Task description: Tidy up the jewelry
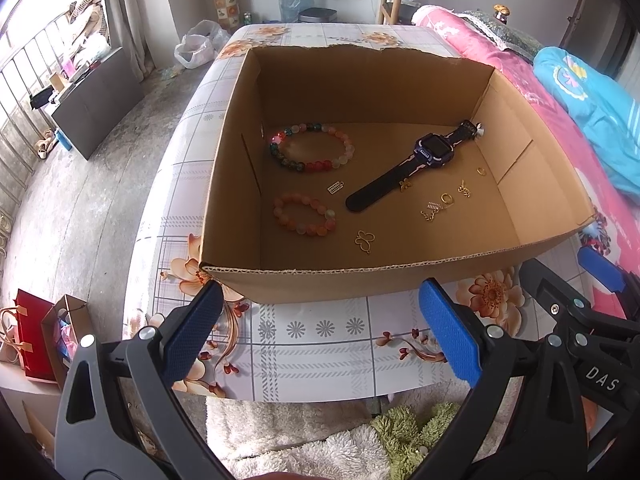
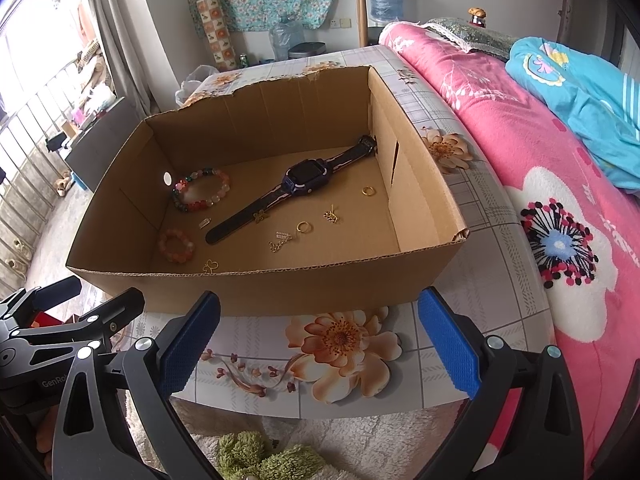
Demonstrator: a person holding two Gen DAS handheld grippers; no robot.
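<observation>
- Both the left gripper (image 1: 320, 332) and the right gripper (image 2: 318, 338) hover over the bench (image 1: 320, 340) edge, fingers apart, holding nothing.
- Ahead of both, past the near wall of the cardboard box (image 1: 360, 280), small gold charms (image 2: 286, 240) lie scattered nearest the right gripper.
- Farther in, the watch (image 2: 300, 184) lies diagonally, its long axis running near-left to far-right.

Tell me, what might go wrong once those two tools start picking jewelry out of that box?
The gold ring and chain lie flat and tiny on the box floor, so wide pads could slip off them. The watch strap covers a small charm; lifting either may drag the other. The cardboard box walls could block a tilted tool.
</observation>
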